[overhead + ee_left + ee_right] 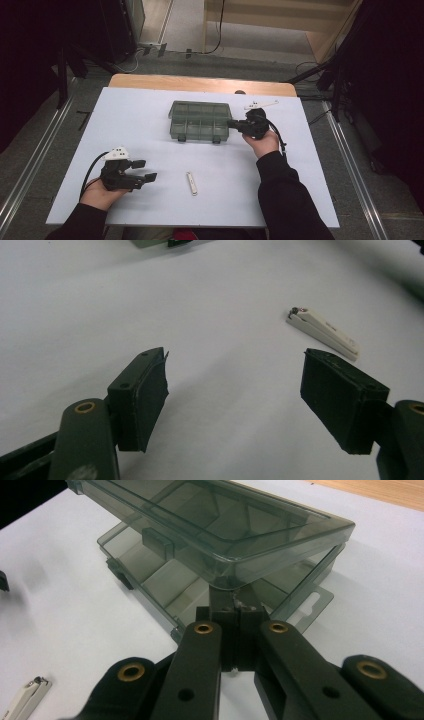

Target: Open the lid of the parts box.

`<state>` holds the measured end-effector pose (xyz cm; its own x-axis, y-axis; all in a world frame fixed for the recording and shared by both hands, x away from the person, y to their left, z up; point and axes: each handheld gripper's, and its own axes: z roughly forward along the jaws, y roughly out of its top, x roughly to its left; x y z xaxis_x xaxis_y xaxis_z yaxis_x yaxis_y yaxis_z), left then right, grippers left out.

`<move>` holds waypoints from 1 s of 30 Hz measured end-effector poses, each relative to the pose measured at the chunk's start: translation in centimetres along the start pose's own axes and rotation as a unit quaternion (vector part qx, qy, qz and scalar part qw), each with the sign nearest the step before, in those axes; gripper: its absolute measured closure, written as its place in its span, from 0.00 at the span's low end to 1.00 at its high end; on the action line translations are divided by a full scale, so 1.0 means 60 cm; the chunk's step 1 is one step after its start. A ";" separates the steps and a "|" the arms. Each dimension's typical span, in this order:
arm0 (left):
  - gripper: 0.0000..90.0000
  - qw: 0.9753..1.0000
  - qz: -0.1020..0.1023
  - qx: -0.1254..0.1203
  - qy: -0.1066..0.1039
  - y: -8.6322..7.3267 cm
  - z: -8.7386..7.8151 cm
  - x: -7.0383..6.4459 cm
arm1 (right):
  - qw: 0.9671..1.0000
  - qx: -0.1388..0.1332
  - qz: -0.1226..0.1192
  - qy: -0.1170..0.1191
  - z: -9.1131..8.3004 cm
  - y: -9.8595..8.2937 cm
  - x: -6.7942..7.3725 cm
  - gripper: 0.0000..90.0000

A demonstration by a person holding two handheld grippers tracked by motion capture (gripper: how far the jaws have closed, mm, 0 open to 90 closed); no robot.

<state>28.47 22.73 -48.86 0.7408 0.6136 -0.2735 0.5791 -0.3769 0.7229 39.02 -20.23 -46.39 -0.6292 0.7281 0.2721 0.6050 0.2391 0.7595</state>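
Note:
A smoky clear compartment box sits at the middle back of the white board. In the right gripper view its lid is tilted up off the base, and my right gripper is shut on the lid's near corner. From above, that right gripper meets the box's right end. A cream nail clipper lies flat near the front middle. My left gripper is open just left of it, low over the board. The left gripper holds nothing, and the nail clipper lies ahead to the right.
The white board covers a wooden table, whose far edge shows behind it. A small dark object sits on that wooden strip. Dark stands and cables surround the table on the floor.

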 end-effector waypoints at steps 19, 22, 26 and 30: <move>0.29 1.000 0.008 0.008 0.007 0.024 -0.010 -0.007 | 1.000 0.002 0.006 0.013 0.002 0.024 -0.015 1.00; 0.29 1.000 0.006 0.007 0.005 0.033 -0.007 -0.002 | 1.000 0.001 0.006 0.014 0.002 0.026 -0.016 1.00; 0.29 1.000 0.008 0.008 -0.001 0.047 -0.003 0.003 | 1.000 0.001 0.008 0.013 0.002 0.029 -0.016 1.00; 0.29 1.000 0.010 0.014 -0.001 0.059 0.001 0.005 | 1.000 0.001 0.006 0.015 0.002 0.031 -0.017 1.00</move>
<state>30.76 21.55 -46.44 0.7536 0.6038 -0.2600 0.5727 -0.4087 0.7107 40.86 -20.48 -45.32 -0.6364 0.7115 0.2978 0.6128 0.2320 0.7554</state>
